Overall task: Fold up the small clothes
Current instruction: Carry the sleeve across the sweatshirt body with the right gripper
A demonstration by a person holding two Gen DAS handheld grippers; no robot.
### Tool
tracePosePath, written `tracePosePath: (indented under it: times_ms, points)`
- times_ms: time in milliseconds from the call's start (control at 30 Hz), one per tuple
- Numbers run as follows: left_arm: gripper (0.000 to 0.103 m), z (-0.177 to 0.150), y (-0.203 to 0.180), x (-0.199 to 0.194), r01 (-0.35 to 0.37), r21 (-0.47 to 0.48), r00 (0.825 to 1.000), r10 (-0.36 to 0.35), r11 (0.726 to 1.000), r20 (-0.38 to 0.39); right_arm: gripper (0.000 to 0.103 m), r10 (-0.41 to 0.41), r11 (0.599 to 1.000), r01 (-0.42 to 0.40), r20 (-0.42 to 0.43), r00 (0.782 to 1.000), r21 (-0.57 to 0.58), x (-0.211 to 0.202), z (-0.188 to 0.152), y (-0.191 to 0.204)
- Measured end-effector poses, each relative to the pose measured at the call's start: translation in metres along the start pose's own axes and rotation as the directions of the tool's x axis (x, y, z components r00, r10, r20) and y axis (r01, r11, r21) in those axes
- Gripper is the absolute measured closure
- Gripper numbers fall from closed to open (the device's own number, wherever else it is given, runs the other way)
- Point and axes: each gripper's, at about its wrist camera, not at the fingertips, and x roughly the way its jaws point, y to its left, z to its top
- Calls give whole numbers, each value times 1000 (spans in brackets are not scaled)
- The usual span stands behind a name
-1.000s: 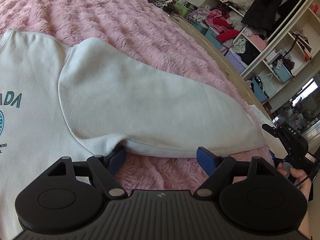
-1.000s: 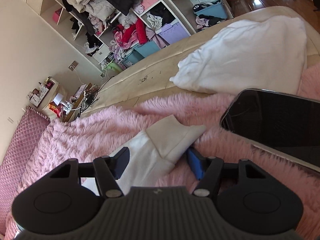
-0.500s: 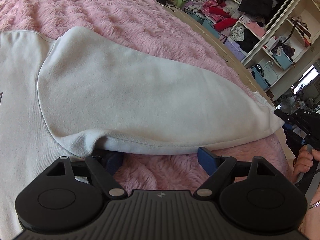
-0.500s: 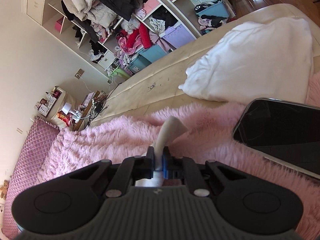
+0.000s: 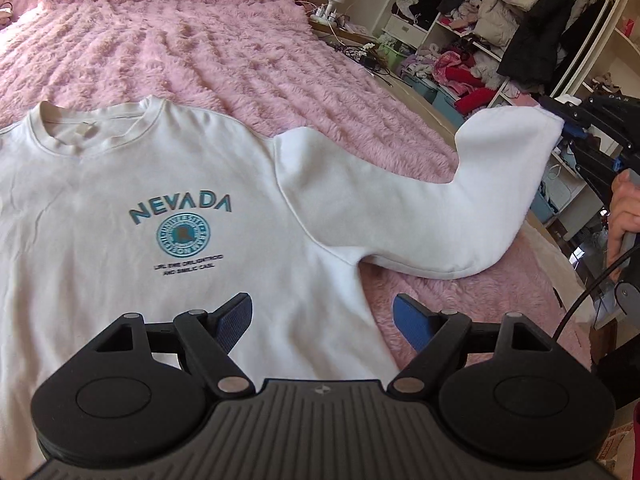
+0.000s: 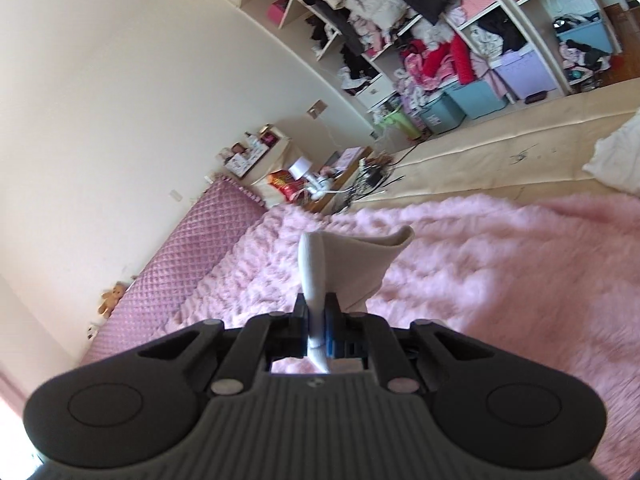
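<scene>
A white sweatshirt [image 5: 168, 184] with teal "NEVADA" print lies front up on the pink fluffy blanket [image 5: 192, 52]. Its long sleeve [image 5: 432, 200] runs to the right and bends upward off the bed. My right gripper [image 6: 316, 320] is shut on the sleeve's cuff [image 6: 352, 256], and the same gripper [image 5: 568, 126] shows at the right edge of the left wrist view, held by a hand [image 5: 624, 212]. My left gripper [image 5: 322, 320] hovers open over the sweatshirt's side below the armpit, with nothing between its blue pads.
Open shelves [image 5: 500, 40] stuffed with clothes and storage bins [image 6: 472, 100] line the wall past the bed. A nightstand [image 6: 296, 184] with clutter and cables stands by the pink headboard [image 6: 192, 252]. The bare mattress edge [image 6: 500, 168] and a white pillow [image 6: 616, 156] lie to the right.
My right gripper closed on the cuff and lifted it, raising the sleeve off the blanket. My left gripper pulled back and up, bringing the shirt's printed chest and collar into view.
</scene>
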Motion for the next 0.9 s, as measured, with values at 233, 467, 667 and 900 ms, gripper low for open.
tracePosePath:
  times_ms: [233, 467, 667, 900]
  points:
    - [9, -27, 82, -84, -98, -119, 993, 105, 988, 54, 100, 223, 971, -236, -190, 956, -47, 14, -110, 137]
    - [9, -58, 170, -149, -152, -313, 972, 199, 938, 125, 100, 290, 921, -368, -403, 868, -129, 22, -262, 222]
    - [9, -87, 218, -178, -110, -473, 951, 230, 874, 204, 82, 189, 861, -420, -585, 789, -288, 30, -396, 219]
    - [9, -94, 236, -169, -7, -535, 952, 169, 845, 254, 59, 184, 865, -446, -681, 709, -231, 31, -401, 184]
